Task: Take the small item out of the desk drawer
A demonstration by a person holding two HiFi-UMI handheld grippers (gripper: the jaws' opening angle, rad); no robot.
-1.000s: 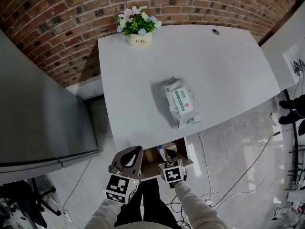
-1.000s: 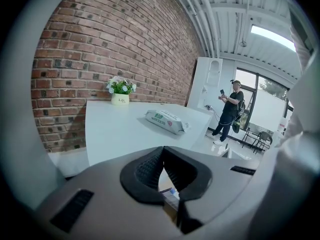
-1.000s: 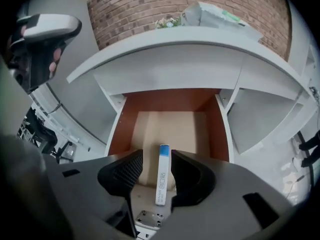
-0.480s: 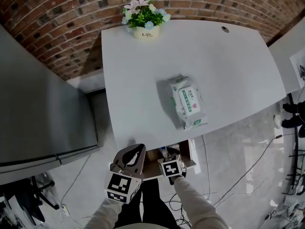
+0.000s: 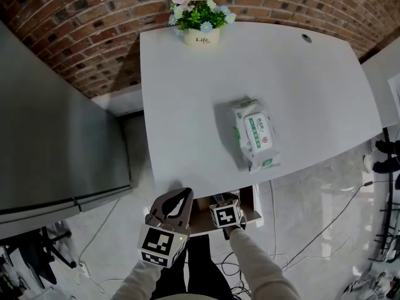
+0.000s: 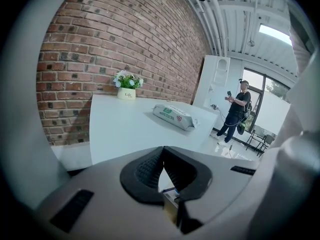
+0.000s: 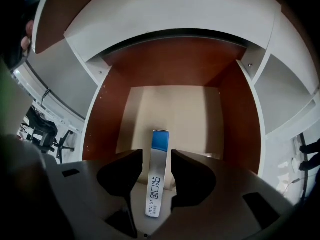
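Note:
Under the front edge of the white desk (image 5: pixel 187 105) the drawer (image 5: pixel 247 209) stands pulled out; its brown walls (image 7: pixel 235 109) and beige floor show in the right gripper view. A slim white box with a blue end (image 7: pixel 158 174) lies on that floor. My right gripper (image 7: pixel 157 176) is open with one jaw on each side of the box, a thin gap on both sides. Seen from the head, the right gripper (image 5: pixel 220 201) reaches into the drawer. My left gripper (image 5: pixel 179 197) hovers just left of the drawer, its jaws shut on nothing (image 6: pixel 163 160).
A pack of wet wipes (image 5: pixel 253 134) lies on the desk and a flower pot (image 5: pixel 202 36) stands at its far edge by the brick wall (image 5: pixel 75 30). A grey cabinet (image 5: pixel 56 142) stands to the left. Cables run over the floor (image 5: pixel 312 230). A person (image 6: pixel 236 111) stands far off.
The right gripper has moved a little forward into the drawer. The left gripper has stayed about where it was. The head view has shifted, so the desk sits more to the right.

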